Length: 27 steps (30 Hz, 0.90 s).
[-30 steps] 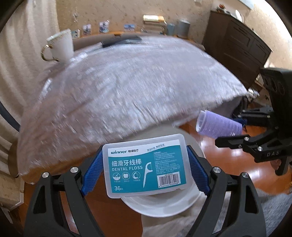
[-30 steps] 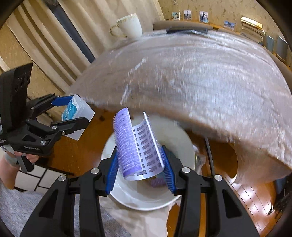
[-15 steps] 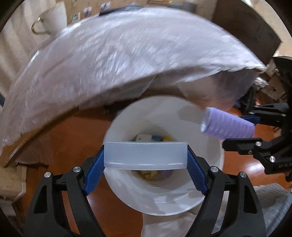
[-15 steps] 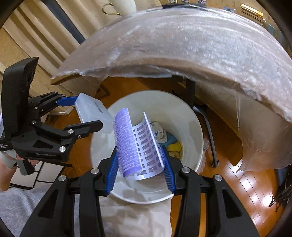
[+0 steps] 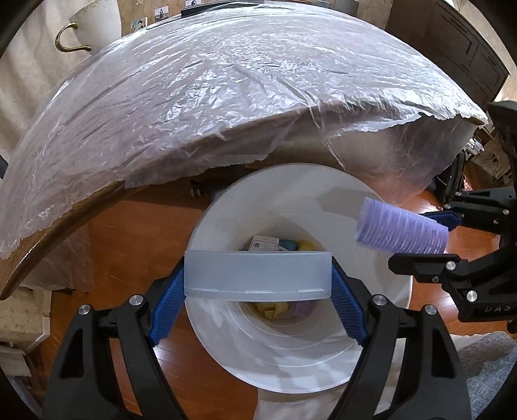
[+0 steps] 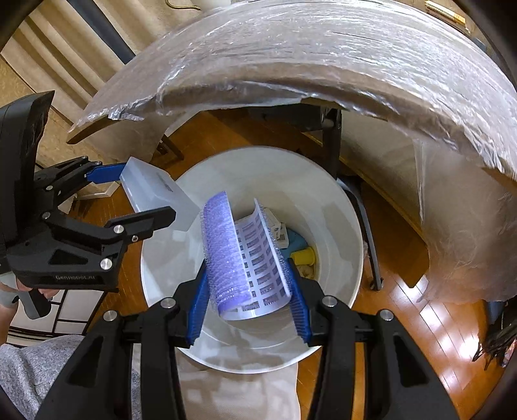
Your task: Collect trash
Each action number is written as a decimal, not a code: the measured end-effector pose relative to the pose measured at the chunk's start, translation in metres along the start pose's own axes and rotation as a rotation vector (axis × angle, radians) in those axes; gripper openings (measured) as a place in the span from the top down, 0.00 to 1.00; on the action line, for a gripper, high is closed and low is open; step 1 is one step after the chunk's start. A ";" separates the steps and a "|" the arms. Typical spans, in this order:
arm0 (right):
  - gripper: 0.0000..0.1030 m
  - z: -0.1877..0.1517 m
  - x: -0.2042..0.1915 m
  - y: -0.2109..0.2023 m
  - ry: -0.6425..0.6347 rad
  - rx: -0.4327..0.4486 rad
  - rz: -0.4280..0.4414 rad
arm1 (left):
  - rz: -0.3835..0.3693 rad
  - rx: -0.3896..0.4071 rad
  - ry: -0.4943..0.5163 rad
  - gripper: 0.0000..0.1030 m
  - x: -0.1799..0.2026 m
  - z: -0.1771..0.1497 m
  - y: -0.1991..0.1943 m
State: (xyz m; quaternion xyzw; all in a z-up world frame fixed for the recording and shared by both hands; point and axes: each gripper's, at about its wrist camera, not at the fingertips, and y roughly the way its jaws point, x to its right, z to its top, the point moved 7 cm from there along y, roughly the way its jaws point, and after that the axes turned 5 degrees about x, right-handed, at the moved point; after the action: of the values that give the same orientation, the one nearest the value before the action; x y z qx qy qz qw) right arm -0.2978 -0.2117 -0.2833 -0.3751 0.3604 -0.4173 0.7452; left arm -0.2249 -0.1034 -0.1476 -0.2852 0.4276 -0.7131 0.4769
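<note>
A translucent dental floss box (image 5: 257, 274) is seen edge-on, clamped between the blue pads of my left gripper (image 5: 258, 290). It hangs over the mouth of a white trash bin (image 5: 219, 349) on the floor. My right gripper (image 6: 247, 284) is shut on a purple hair roller (image 6: 226, 252), also above the bin (image 6: 336, 226). In the left wrist view the roller (image 5: 400, 231) pokes in over the right rim. The right wrist view has the floss box (image 6: 155, 194) over the left rim. Small trash (image 6: 303, 255) lies at the bin's bottom: a little box, something blue, something yellow.
A table under crinkled clear plastic sheeting (image 5: 226, 97) overhangs the bin's far side, with a white gold-handled cup (image 5: 93, 22) on it. A dark table leg (image 6: 332, 139) stands behind the bin. A person's grey-clad leg (image 6: 32, 371) is at lower left.
Both grippers have sunk and tipped down, from table height to just above the bin. The floss box's label faced the camera; now only its edge shows. Both grips look unchanged.
</note>
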 end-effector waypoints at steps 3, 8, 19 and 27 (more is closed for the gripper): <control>0.57 0.001 0.001 0.001 -0.006 -0.002 -0.013 | 0.006 -0.001 0.008 0.20 0.000 -0.001 0.002; 0.57 0.000 0.003 0.007 -0.008 -0.015 -0.021 | 0.014 -0.006 0.018 0.20 0.000 -0.001 0.006; 0.32 -0.005 0.017 0.006 0.066 -0.013 -0.006 | -0.104 -0.064 -0.108 0.20 -0.011 -0.008 0.026; 0.32 0.001 0.015 -0.025 0.043 0.043 -0.036 | -0.077 -0.029 -0.094 0.01 -0.012 -0.006 0.013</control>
State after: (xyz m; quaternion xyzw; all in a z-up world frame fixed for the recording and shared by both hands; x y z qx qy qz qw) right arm -0.2999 -0.2343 -0.2652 -0.3561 0.3606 -0.4462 0.7376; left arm -0.2194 -0.0924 -0.1616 -0.3415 0.4036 -0.7104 0.4645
